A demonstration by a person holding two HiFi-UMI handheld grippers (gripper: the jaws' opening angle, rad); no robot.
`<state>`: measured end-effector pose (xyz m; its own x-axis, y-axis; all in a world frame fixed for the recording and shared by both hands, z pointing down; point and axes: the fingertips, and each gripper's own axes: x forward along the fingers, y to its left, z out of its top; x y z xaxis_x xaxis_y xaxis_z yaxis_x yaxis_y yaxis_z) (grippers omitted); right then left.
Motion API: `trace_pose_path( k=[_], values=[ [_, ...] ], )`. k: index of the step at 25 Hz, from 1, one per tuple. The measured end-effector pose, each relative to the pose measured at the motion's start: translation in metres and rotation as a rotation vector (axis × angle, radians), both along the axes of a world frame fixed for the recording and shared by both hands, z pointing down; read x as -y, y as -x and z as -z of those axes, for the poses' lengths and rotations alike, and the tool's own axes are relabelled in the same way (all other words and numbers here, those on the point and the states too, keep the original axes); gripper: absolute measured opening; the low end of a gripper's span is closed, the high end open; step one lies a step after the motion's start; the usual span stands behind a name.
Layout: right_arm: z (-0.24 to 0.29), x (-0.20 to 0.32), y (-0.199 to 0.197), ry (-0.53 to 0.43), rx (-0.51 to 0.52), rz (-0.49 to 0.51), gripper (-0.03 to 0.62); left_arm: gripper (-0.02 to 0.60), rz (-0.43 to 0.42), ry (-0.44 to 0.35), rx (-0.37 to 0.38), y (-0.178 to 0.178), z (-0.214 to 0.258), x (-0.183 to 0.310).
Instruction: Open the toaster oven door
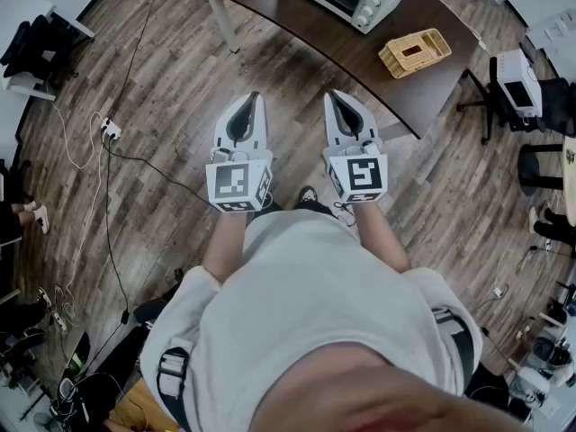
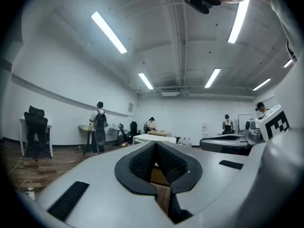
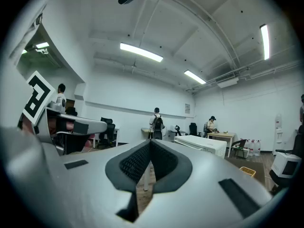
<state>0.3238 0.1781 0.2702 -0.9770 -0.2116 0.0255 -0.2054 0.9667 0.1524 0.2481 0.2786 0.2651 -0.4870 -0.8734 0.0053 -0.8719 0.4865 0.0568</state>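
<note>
Over floor (image 1: 180,88), left tool (image 1: 251,98), right tool (image 1: 335,95) closed

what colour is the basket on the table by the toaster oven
Yellow-tan; the basket shows best in the head view.

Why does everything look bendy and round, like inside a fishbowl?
Head view: the wide lens bends the floor boards and the table edge. Left gripper view: the ceiling lights glare white. Right gripper view: the back wall bows, and the picture's corners go dark.

Open floor (image 1: 171,79) up to table (image 1: 396,97)
</note>
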Motion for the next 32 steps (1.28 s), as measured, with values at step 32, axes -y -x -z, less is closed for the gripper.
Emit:
trace_pose_path(
  k=[32],
  values=[
    [-0.045, -0.058, 0.075, 0.051, -0.082, 0.046, 0.052, 0.060, -0.024, 0.072, -0.099, 0.069, -0.057, -0.060]
  ],
)
